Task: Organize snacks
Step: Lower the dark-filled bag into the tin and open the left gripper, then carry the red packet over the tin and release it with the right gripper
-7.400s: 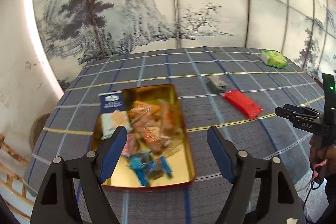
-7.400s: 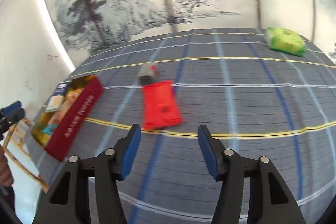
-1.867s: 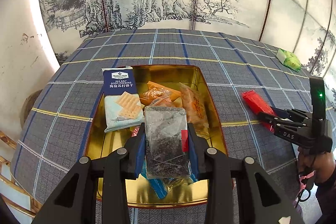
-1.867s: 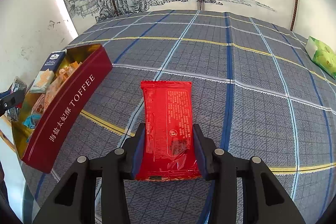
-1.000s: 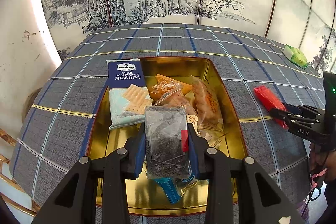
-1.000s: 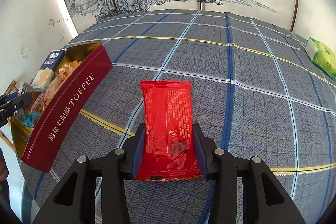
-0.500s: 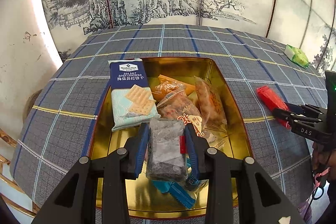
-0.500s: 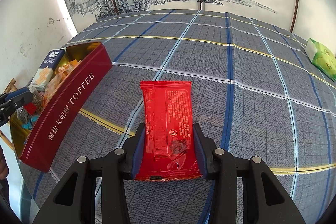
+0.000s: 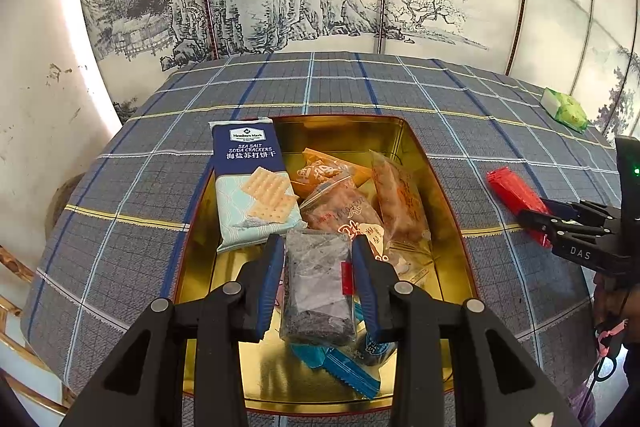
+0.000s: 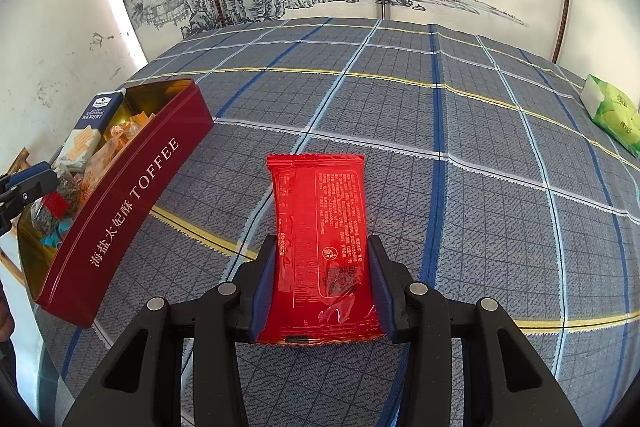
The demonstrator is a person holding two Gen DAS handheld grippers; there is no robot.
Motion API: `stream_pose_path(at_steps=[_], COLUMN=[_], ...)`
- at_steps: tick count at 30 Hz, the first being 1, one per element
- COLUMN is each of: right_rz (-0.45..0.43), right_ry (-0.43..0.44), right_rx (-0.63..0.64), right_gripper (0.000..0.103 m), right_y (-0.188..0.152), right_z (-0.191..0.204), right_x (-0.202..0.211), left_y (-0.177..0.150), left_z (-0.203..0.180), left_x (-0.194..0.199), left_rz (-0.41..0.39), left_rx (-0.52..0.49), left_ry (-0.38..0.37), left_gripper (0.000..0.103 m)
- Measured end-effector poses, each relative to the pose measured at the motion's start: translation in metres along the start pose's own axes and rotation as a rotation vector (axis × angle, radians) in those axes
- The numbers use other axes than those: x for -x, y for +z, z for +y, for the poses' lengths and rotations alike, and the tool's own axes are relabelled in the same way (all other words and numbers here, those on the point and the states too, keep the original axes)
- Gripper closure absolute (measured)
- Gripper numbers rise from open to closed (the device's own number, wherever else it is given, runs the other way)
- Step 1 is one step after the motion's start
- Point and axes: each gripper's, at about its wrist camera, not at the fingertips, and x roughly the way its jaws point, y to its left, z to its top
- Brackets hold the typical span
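My left gripper (image 9: 317, 247) is shut on a grey snack packet (image 9: 316, 285) and holds it low inside the gold toffee tin (image 9: 448, 195), over several other snacks there, among them a blue soda cracker pack (image 9: 252, 183). My right gripper (image 10: 322, 247) is shut on a red snack packet (image 10: 322, 227) lying on the plaid tablecloth to the right of the tin (image 10: 132, 195). The left gripper (image 10: 28, 185) also shows at the left edge of the right wrist view, and the right gripper (image 9: 536, 213) with the red packet (image 9: 512, 189) in the left wrist view.
A green packet (image 9: 566, 109) lies at the far right of the plaid table (image 10: 440, 107); it also shows in the right wrist view (image 10: 612, 113). Painted screen panels stand behind the table. A wooden chair edge shows at lower left.
My left gripper has lowered the grey packet deeper into the tin, onto the other snacks. My right gripper stays still, shut on the red packet.
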Motion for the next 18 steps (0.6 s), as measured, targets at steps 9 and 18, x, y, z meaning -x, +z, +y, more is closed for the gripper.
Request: stream_pose_path(at_steps=[9, 18], right_rz=[0.001, -0.001], right_ry=[-0.004, 0.004], right_rx=[0.004, 0.001], right_gripper=[0.059, 0.059], right_y=[0.0, -0.003], right_z=[0.001, 0.002], right_x=[0.0, 0.001], left_y=[0.003, 0.003], left_z=[-0.003, 0.001], left_x=[0.007, 0.017], left_rz=[-0.013, -0.029], left_rx=[0.005, 0.011], left_ry=[0.008, 0.032], left_gripper=[0.071, 0.071])
